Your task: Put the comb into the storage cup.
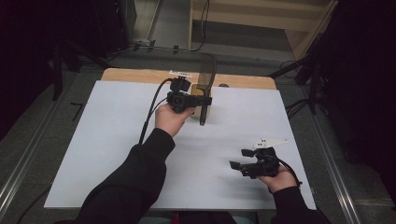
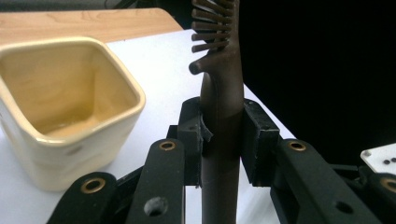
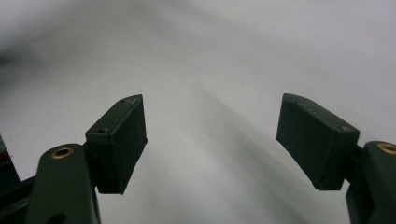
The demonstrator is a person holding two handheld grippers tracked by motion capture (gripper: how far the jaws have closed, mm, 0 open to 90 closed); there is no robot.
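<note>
In the high view, the left gripper (image 1: pixel 201 101) is held near the far middle of the white table (image 1: pixel 107 140), its jaws clamped on the handle of a dark comb (image 1: pixel 207 81) that stands nearly upright, teeth end up and the handle's lower end hanging below the jaws. A cream cup (image 1: pixel 204 109) sits on the table right by the gripper, partly hidden behind it and the comb. The left hand (image 1: pixel 172 118) grips the tool from the near side, a black sleeve (image 1: pixel 135 182) trailing back to the bottom edge. The right gripper (image 1: pixel 239 165) hovers low over the near right part of the table, well apart from the comb and cup, its jaws spread and holding nothing. In the left gripper view, the comb (image 2: pixel 223 107) runs straight up between the two pads (image 2: pixel 192 135), pinched on its handle, with the teeth rising out of the top of the frame; the cup (image 2: pixel 60 112) stands just to the left of the jaws, open side up and tilted in this view. In the right gripper view, the pads (image 3: pixel 119 140) stand wide apart over bare white table (image 3: pixel 210 70), nothing between them.
</note>
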